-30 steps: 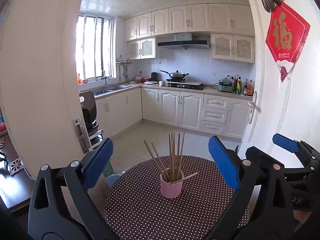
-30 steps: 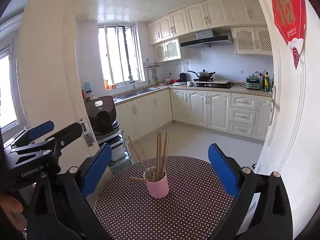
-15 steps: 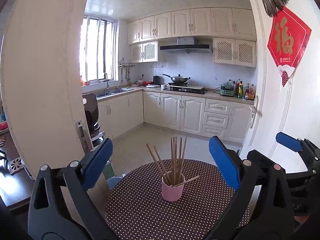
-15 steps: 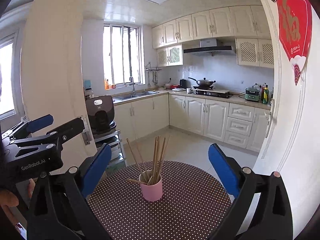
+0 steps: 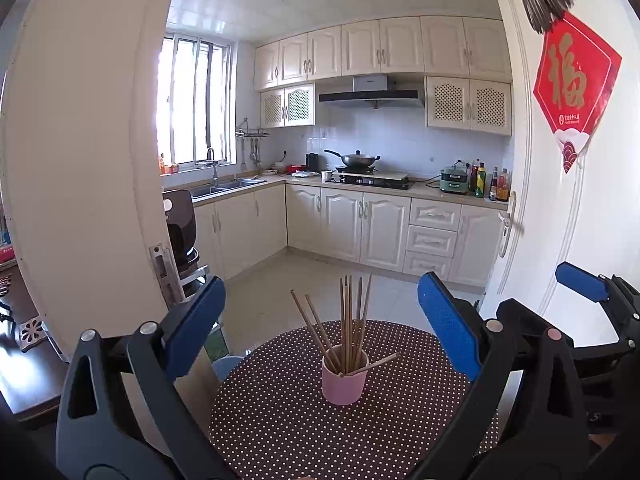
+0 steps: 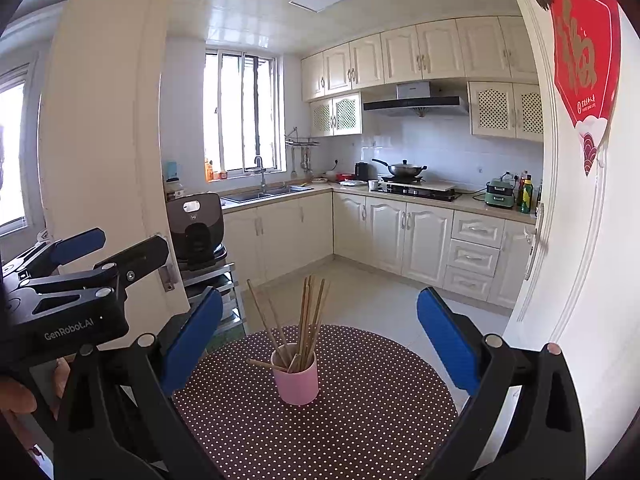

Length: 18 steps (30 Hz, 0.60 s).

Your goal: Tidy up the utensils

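A small round table (image 5: 280,432) with a dark cloth covered in white dots is seen in both views. A pink cup (image 5: 345,376) is placed upright near the middle of the table. A bunch of wooden chopsticks (image 5: 350,324) is held in the cup. Most of the sticks are stood almost straight up. Two are tipped to the left, and one is laid low across the rim, with its end poking out to the side.

The left gripper (image 5: 320,320) is held above the near edge of the table, and its blue pads are spread wide apart. Nothing is held between them. The cup is seen in the gap, farther away, and is not touched. The right gripper (image 6: 320,320) is held the same way, with its pads wide apart and nothing in them. The cup is seen in its gap too, well apart from the pads. The two grippers are kept side by side, and each one is seen at the edge of the other's view.

A bit of a hand (image 6: 16,400) is seen at the far left of the right view, but it is too cut off for more to be told.

Behind the table, a kitchen with cream cabinets (image 5: 360,224) is seen through an open doorway.
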{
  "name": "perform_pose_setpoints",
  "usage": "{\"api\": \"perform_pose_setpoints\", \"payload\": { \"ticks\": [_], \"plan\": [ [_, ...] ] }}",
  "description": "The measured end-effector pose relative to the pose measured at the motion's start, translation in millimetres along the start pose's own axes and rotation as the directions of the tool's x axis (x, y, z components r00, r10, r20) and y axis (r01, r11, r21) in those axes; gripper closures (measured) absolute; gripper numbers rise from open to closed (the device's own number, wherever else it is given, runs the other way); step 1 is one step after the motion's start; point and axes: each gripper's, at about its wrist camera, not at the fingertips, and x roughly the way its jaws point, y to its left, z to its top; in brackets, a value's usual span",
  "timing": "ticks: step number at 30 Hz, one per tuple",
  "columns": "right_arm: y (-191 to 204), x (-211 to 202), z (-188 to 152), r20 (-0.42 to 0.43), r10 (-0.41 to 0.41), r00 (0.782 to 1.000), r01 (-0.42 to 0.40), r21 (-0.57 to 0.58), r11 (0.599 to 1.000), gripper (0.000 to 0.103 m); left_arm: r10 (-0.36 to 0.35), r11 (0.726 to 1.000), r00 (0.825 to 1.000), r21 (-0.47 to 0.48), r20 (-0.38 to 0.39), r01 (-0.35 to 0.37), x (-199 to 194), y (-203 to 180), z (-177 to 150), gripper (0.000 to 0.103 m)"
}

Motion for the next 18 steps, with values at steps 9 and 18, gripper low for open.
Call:
{"api": "perform_pose_setpoints", "payload": {
  "ticks": [9, 18],
  "plan": [
    [-0.2, -0.8, 0.8, -0.004, 0.004, 1.0, -0.004, 0.0, 1.0, 0.009, 0.008, 1.0, 1.0, 0.013, 0.014, -0.008, -1.8, -1.0, -0.6, 0.008],
    [-1.5, 0.4, 0.6, -0.006, 0.01, 1.0, -0.01, 0.002, 1.0, 0.009, 0.011, 1.0, 1.0, 0.017, 0.029, -0.012, -3.3, 0.3, -1.4, 0.008]
  ]
}}
